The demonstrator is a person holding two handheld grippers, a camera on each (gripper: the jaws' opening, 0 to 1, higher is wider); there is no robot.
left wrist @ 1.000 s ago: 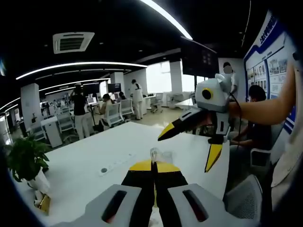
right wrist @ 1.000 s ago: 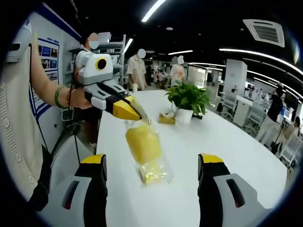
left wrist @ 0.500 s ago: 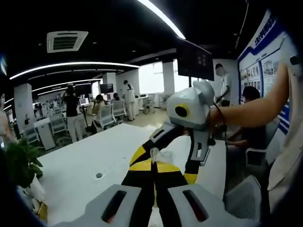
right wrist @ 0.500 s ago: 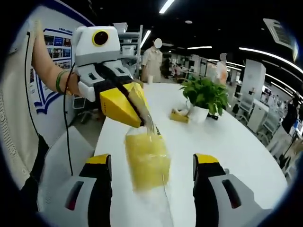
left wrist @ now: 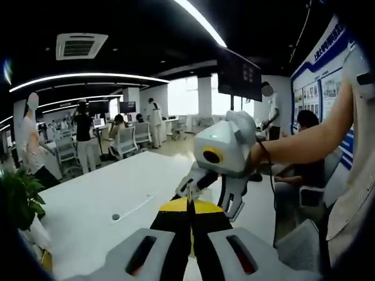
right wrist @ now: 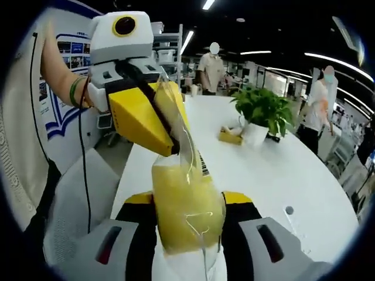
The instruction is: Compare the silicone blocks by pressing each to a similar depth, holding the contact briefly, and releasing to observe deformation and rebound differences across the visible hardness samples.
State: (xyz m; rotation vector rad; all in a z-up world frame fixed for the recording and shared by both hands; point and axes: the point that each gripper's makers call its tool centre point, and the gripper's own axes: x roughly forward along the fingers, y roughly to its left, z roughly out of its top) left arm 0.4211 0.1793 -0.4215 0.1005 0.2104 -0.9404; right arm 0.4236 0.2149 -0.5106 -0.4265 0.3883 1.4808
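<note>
An open office lies behind, with desks, chairs, strip lights and people standing about; a long white table (right wrist: 275,170) runs through the middle of it, with a potted plant (right wrist: 262,112) and a small yellow box (right wrist: 231,136) on it in the right gripper view, and a poster wall (left wrist: 328,64) at one side.

The step in hand looks like a press on one sample, done in the air and not on the table; the left gripper (right wrist: 167,132) holds the top of a clear bag (right wrist: 186,153) with its jaws clamped tight on the film, and the yellow block (right wrist: 186,208) hangs inside it, just in front of the camera. The right gripper (right wrist: 187,202) has its two jaws drawn in against the block's sides, so it is squeezing it (how deep, I cannot tell). In the left gripper view the right gripper (left wrist: 206,193) reaches in just beyond the left one's closed yellow tips (left wrist: 188,206).

Next, in my judgement: hold briefly, then ease the right jaws apart evenly while the left keeps the bag steady, and watch the rebound.
</note>
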